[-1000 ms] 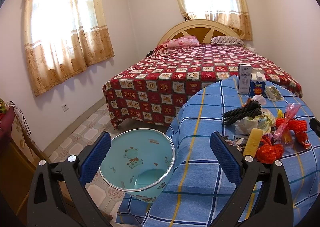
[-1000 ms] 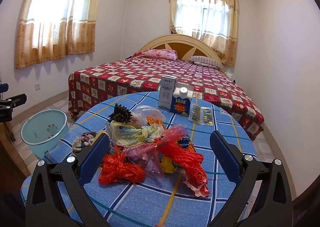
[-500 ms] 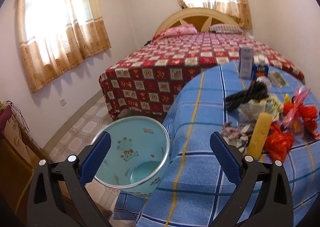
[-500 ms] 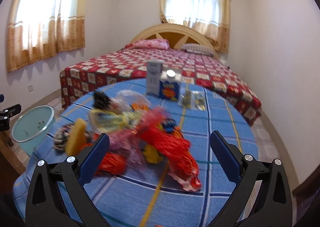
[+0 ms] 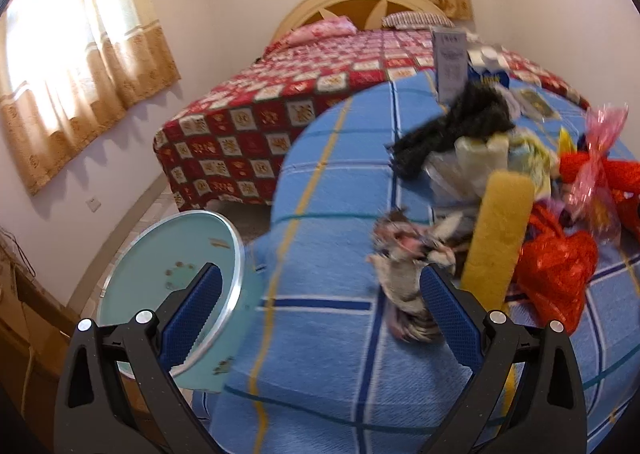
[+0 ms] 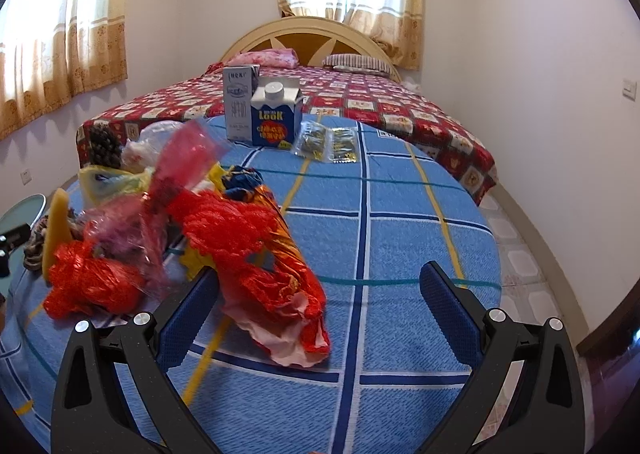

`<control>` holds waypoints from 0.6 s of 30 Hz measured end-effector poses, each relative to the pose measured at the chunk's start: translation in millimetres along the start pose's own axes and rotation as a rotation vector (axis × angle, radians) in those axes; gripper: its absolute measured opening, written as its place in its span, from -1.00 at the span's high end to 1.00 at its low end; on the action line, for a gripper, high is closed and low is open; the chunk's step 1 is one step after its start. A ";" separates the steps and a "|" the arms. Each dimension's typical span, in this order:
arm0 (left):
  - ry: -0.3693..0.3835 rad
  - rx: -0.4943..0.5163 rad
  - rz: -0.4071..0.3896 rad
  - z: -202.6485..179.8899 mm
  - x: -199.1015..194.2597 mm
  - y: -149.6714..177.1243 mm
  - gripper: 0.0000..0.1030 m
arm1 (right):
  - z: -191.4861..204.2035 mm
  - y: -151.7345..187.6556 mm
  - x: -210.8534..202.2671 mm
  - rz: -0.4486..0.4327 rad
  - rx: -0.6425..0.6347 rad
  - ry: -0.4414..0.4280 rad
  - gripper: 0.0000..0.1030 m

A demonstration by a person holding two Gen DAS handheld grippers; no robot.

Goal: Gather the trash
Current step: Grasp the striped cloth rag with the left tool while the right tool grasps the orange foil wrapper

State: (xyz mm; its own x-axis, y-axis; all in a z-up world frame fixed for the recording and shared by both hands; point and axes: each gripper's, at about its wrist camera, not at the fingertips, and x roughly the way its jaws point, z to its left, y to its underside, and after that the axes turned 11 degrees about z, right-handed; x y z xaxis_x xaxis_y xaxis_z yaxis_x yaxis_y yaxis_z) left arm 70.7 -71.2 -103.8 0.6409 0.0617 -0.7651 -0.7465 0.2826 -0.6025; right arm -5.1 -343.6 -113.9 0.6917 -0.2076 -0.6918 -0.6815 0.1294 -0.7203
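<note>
A pile of trash lies on the round table with the blue checked cloth (image 5: 328, 214): a crumpled grey wrapper (image 5: 404, 278), a yellow sponge block (image 5: 500, 230), red plastic bags (image 5: 556, 274), a black bundle (image 5: 452, 130). My left gripper (image 5: 320, 314) is open and empty, its right finger beside the crumpled wrapper. A light blue bin (image 5: 168, 294) stands on the floor at the left. In the right wrist view my right gripper (image 6: 316, 314) is open and empty, just before a red and orange wrapper (image 6: 256, 254) of the pile.
Two cartons (image 6: 276, 116) and clear sachets (image 6: 328, 142) stand at the table's far side. A bed with a red patterned cover (image 6: 360, 102) lies behind the table. Curtained windows are on the left and back walls. Tiled floor (image 6: 516, 254) runs right of the table.
Both grippers have moved forward and closer to the pile. The left view has swung right, from the bin toward the table. Both stay open.
</note>
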 end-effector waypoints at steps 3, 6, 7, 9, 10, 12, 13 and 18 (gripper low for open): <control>0.007 0.014 0.016 -5.2 8.9 3.2 -0.89 | -2.5 1.1 5.1 0.003 -0.002 -0.016 -0.90; 0.018 0.017 0.014 -6.2 12.7 6.3 -0.89 | -2.8 2.0 10.0 0.013 -0.010 -0.039 -0.88; 0.022 0.016 0.013 -6.5 13.2 6.6 -0.89 | -2.7 2.5 10.9 0.016 -0.011 -0.045 -0.77; 0.033 0.015 0.012 -4.5 13.7 7.4 -0.89 | -3.4 1.9 14.7 0.034 -0.014 -0.066 -0.48; 0.036 0.013 0.017 -2.3 12.5 7.9 -0.89 | -2.5 1.5 16.9 0.051 -0.016 -0.072 -0.44; 0.044 0.012 0.016 -0.5 11.2 9.3 -0.88 | -4.0 1.8 18.6 0.066 -0.009 -0.083 -0.44; 0.046 0.017 0.013 -0.8 10.8 9.8 -0.87 | -4.6 2.0 18.2 0.064 -0.008 -0.084 -0.44; 0.099 0.024 0.020 -0.4 10.8 10.1 -0.64 | -4.9 1.3 22.8 0.089 -0.022 -0.110 -0.12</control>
State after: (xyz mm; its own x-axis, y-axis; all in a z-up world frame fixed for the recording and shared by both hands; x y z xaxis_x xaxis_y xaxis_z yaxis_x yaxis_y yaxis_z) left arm 70.0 -68.1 -118.3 0.6041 -0.0273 -0.7964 -0.7537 0.3048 -0.5822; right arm 8.7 -352.9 -130.4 0.6494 -0.0888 -0.7553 -0.7456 0.1215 -0.6553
